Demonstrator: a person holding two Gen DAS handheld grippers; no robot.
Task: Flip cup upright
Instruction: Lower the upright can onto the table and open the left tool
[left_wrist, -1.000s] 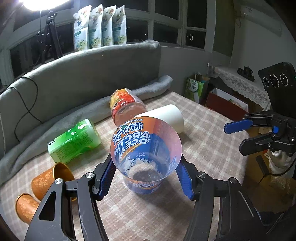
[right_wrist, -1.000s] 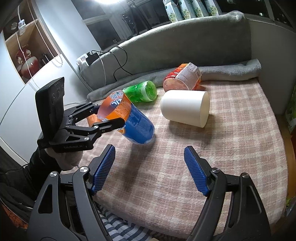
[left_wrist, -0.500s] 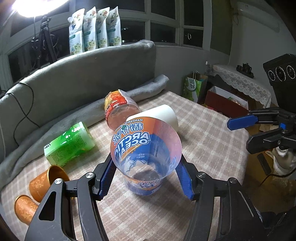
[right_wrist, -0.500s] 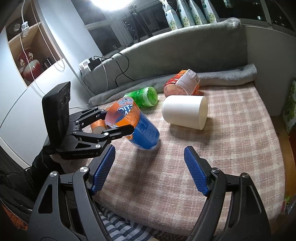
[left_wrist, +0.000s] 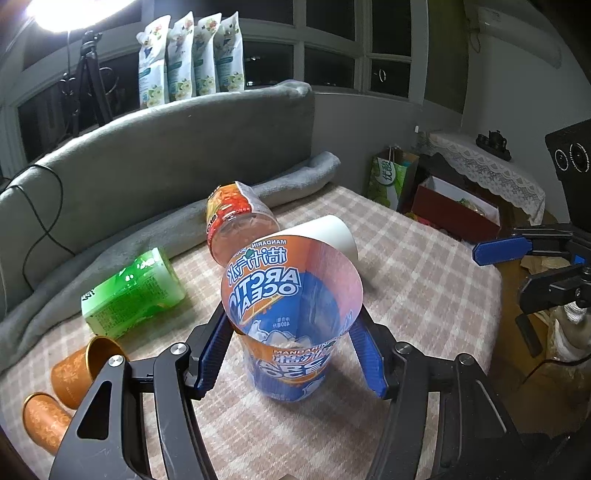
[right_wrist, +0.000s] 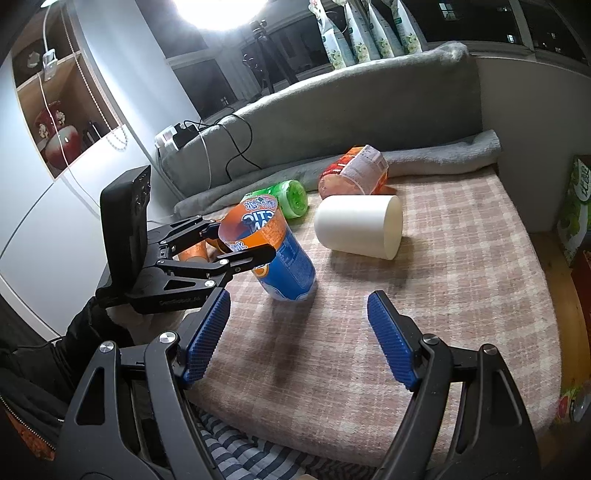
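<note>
Left gripper (left_wrist: 291, 354): clamped on the orange-and-blue cup (left_wrist: 291, 317).
Cup: between its fingers, mouth up (tilted), base touching the checked cloth (left_wrist: 424, 280).
Right gripper (right_wrist: 299, 336): spread wide, holding nothing, cup ahead-left.

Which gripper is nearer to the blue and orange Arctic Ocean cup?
Left. The left gripper is shut on the Arctic Ocean cup, one finger on each side. The right gripper is open and apart from it, holding nothing.
</note>
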